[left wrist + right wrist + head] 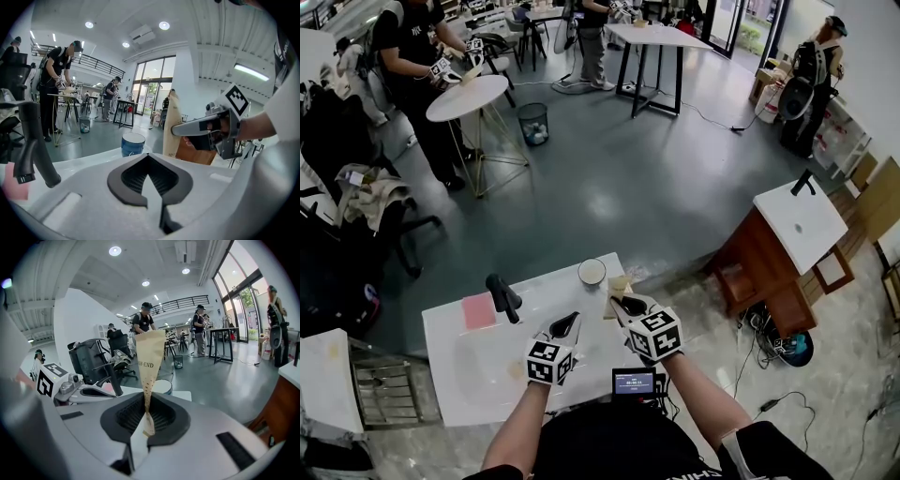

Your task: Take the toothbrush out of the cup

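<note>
Right tongs (145,420) are clenched on the toothbrush (149,364), pinching its narrow lower end. I see it as a flat tan paper sleeve that widens upward, with a line of dark dots and "HIGH-END" printed on it. It stands nearly upright, out of the cup (592,272), just beside it on the right in the head view. The cup is blue with a white rim and sits on the white table (469,366) near the far edge. Left tongs (149,180) are closed with nothing in them, low over the table. A pink pad (478,310) lies to their left.
</note>
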`<state>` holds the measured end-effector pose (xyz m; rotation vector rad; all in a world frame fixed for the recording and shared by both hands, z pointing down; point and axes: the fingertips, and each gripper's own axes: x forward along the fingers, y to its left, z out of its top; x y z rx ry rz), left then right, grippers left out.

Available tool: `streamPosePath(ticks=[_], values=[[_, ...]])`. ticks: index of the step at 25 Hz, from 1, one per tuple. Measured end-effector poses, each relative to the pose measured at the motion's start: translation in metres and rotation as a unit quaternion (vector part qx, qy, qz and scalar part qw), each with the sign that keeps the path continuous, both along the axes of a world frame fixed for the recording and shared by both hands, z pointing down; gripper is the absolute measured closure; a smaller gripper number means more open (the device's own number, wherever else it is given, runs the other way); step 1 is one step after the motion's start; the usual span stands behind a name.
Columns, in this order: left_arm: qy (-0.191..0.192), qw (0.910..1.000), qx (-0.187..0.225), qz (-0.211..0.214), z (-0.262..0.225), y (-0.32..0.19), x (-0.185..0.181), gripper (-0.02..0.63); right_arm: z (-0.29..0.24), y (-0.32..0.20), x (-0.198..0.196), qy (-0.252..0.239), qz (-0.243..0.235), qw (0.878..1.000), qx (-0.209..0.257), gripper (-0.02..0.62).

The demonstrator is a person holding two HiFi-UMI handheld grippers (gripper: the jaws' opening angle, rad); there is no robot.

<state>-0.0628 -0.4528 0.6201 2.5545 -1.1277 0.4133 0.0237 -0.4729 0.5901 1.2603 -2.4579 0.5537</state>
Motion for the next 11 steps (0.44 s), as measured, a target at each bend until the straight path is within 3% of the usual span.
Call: streamPosePath(ticks=[11], values=[[0.002, 1.0, -0.004, 0.0, 0.0034, -0.0001, 0.0018, 0.597, 0.0018, -0.0024, 0.001, -0.002, -0.002, 1.0, 0.0, 0.561]])
